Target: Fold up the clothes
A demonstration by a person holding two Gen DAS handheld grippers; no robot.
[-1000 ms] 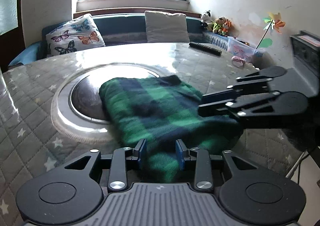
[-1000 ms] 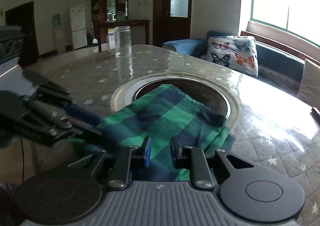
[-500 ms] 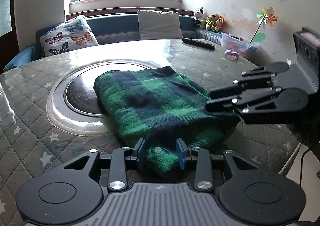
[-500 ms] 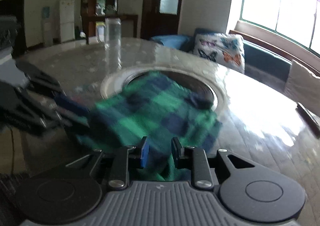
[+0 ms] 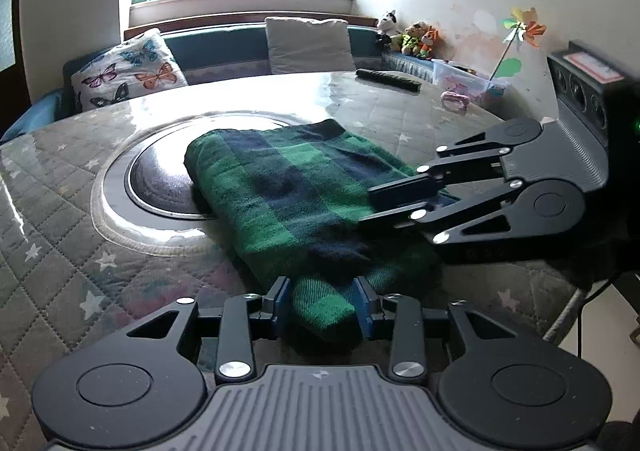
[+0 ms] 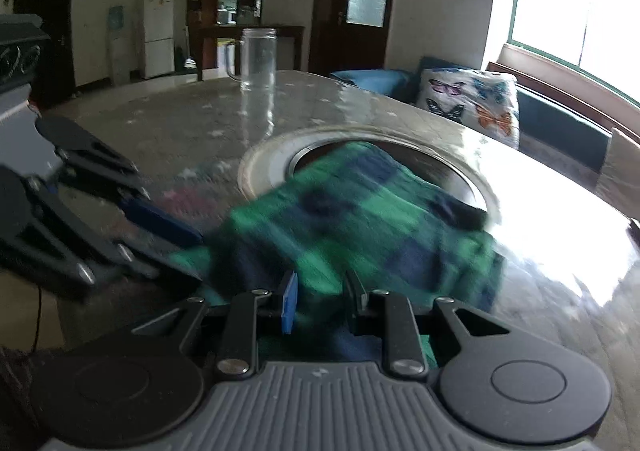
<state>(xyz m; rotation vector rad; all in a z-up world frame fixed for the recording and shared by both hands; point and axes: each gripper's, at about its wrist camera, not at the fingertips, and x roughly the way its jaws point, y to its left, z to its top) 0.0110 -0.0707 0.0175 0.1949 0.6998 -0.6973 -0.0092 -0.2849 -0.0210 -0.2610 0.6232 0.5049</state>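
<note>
A folded green and navy plaid cloth (image 5: 296, 195) lies on the quilted round table, partly over the dark round hotplate (image 5: 164, 187). My left gripper (image 5: 322, 301) is open, its jaws on either side of the cloth's near corner. My right gripper (image 5: 366, 205) comes in from the right over the cloth's right edge, jaws a little apart. In the blurred right wrist view the right gripper (image 6: 320, 301) is open over the cloth (image 6: 360, 227), and the left gripper (image 6: 184, 251) shows at the left.
A glass mug (image 6: 258, 57) stands at the far side of the table. A dark remote (image 5: 388, 78) and a small pink item (image 5: 454, 99) lie near the far right edge. Cushions (image 5: 128, 71) line the bench under the window. The table edge (image 5: 560, 315) is close on the right.
Both grippers have drawn back toward the cloth's near edge. The cloth lies flatter and sits further from the left camera. The right wrist view is swinging and blurred.
</note>
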